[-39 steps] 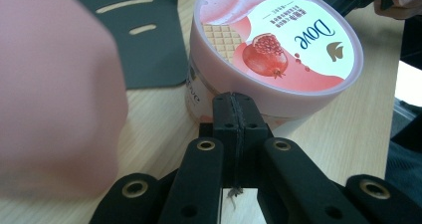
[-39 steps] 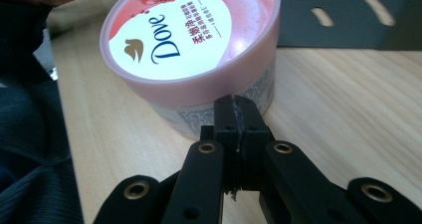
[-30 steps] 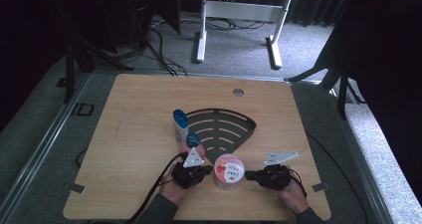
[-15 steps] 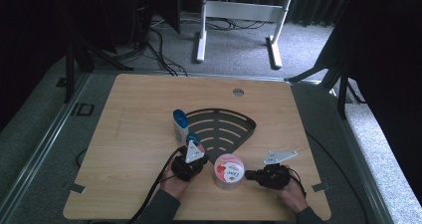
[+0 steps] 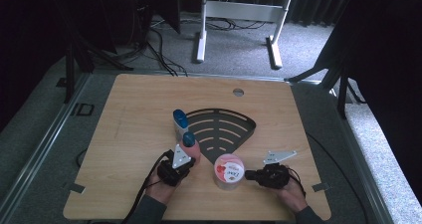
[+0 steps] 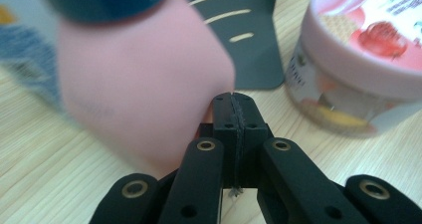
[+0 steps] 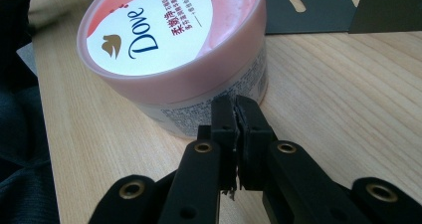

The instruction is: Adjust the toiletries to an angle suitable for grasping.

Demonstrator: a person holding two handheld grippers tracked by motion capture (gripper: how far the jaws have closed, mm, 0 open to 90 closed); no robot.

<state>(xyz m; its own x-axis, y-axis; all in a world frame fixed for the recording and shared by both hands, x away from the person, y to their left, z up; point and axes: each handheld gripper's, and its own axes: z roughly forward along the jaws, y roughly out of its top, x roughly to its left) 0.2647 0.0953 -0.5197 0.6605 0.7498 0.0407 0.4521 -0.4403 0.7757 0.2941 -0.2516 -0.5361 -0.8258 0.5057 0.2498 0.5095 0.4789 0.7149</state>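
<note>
Pink jar [image 5: 229, 170]: 1 | blue-capped bottles [image 5: 180, 125]: 2 | both claws [image 6: 233, 104] [image 7: 235, 107] pressed together

- The left gripper [image 5: 191, 154] now sits further up the table, away from the jar [image 5: 229, 170] and closer to the rack [image 5: 219, 129].
- A pink bottle [image 5: 190, 145] with a blue cap now stands at its tips.

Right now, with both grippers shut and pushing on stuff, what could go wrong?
The left gripper presses its shut tips against the pink bottle; standing upright, it could topple toward the black rack. The right gripper touches the Dove jar low on its side; a push could slide it into the bottle.
</note>
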